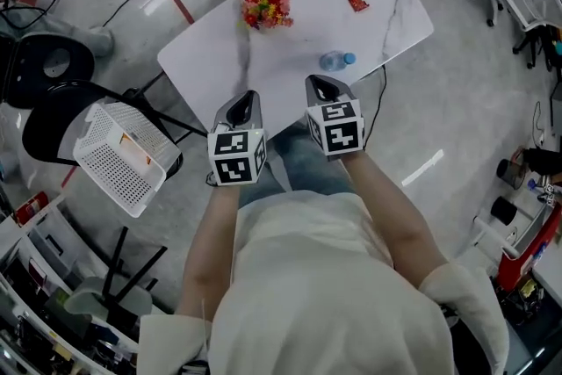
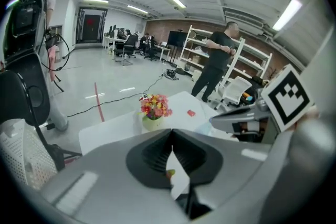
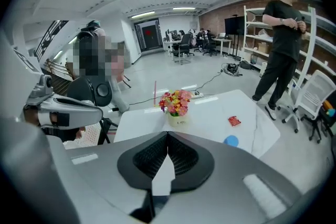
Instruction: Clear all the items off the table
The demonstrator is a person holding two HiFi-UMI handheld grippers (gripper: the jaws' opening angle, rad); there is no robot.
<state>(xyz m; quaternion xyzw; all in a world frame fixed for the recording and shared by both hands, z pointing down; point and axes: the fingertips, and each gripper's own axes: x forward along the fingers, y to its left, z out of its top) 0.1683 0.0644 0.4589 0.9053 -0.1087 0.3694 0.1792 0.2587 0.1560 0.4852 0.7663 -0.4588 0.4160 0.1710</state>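
White marble-veined table (image 1: 307,22), glossy grey floor (image 1: 457,101)

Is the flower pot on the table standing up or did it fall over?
Standing up. The small pale pot of red, pink and yellow flowers sits on its base on the white table, blooms on top.

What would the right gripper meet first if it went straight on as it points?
Probably the white table just beyond the right gripper; the water bottle lies slightly right, depth unclear.
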